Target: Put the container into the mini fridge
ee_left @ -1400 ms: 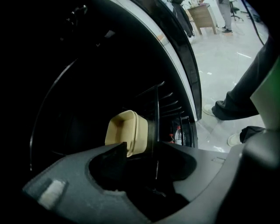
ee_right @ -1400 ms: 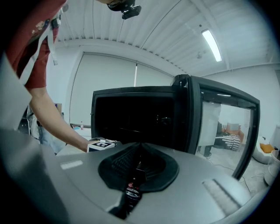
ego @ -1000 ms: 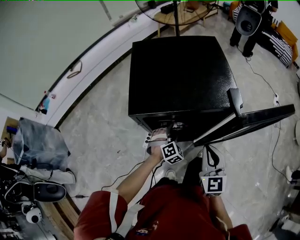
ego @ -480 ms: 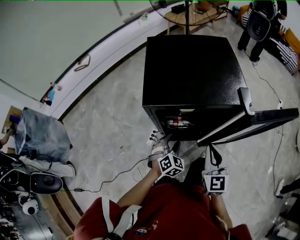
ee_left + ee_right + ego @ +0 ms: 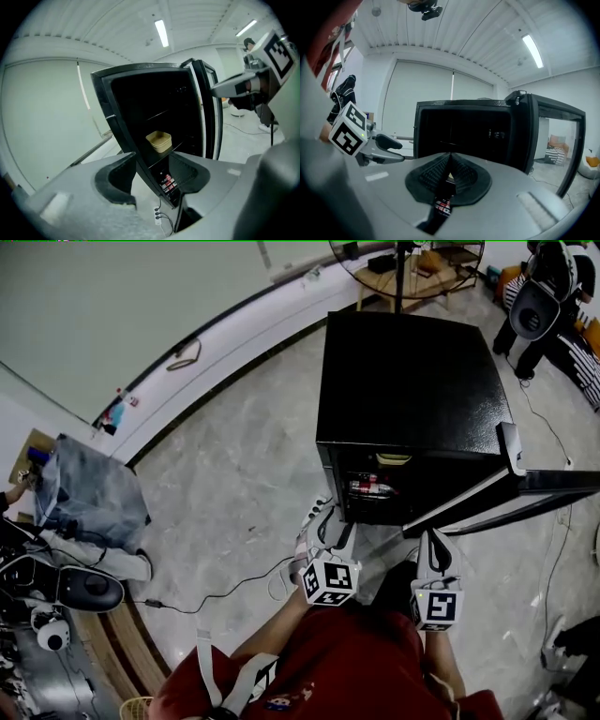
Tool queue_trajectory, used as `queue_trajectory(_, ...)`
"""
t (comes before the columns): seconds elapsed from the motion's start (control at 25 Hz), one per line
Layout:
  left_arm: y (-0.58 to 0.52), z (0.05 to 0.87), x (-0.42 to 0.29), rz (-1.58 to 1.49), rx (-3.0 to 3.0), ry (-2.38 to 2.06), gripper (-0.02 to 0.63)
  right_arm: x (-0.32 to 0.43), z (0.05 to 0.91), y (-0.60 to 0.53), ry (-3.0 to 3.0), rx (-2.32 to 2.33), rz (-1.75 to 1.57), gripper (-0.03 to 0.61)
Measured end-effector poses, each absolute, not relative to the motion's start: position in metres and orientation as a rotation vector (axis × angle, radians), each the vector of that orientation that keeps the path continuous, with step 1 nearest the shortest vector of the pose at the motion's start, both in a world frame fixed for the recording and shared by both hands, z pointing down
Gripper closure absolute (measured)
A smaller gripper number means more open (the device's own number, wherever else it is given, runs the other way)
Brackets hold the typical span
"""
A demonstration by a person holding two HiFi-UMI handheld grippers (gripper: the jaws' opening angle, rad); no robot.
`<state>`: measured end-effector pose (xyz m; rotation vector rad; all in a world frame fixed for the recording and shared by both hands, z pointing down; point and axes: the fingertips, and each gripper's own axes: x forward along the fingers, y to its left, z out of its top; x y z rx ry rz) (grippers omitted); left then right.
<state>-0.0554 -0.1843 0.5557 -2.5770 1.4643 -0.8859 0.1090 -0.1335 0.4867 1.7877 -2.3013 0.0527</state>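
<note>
Container [image 5: 159, 140] sits inside the mini fridge [image 5: 140, 93] — left tongs [image 5: 151, 161] wide and empty, right tongs [image 5: 450, 158] closed.

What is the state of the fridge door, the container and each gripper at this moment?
mini fridge door: swung open
container: upright on a shelf inside the fridge
left gripper: fingers apart, holding nothing
right gripper: fingers together, holding nothing

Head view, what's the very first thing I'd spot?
The big black mini fridge stands on the floor with its door swung open to the right. A tan container sits on a shelf inside. Just in front hover the left tongs, open and empty, and the right tongs, shut.
</note>
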Motion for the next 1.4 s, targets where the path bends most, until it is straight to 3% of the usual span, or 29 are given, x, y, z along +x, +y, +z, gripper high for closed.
queue_trajectory(0.32, -0.169, 0.509, -0.069, -0.484, -2.757, 1.639, 0.388, 0.104, 0.476, -0.136, -2.316, 1.796, 0.016, 0.578)
queue_trajectory(1.0, -0.166, 0.472, -0.072, -0.346, -2.723, 1.608, 0.416, 0.114, 0.452, -0.135, -2.317, 1.826, -0.002, 0.578)
queue_trajectory(1.4, -0.165, 0.453, -0.09, -0.227, -2.627, 1.701, 0.607, 0.108, 0.453, -0.133, -2.337, 1.827, 0.001, 0.578)
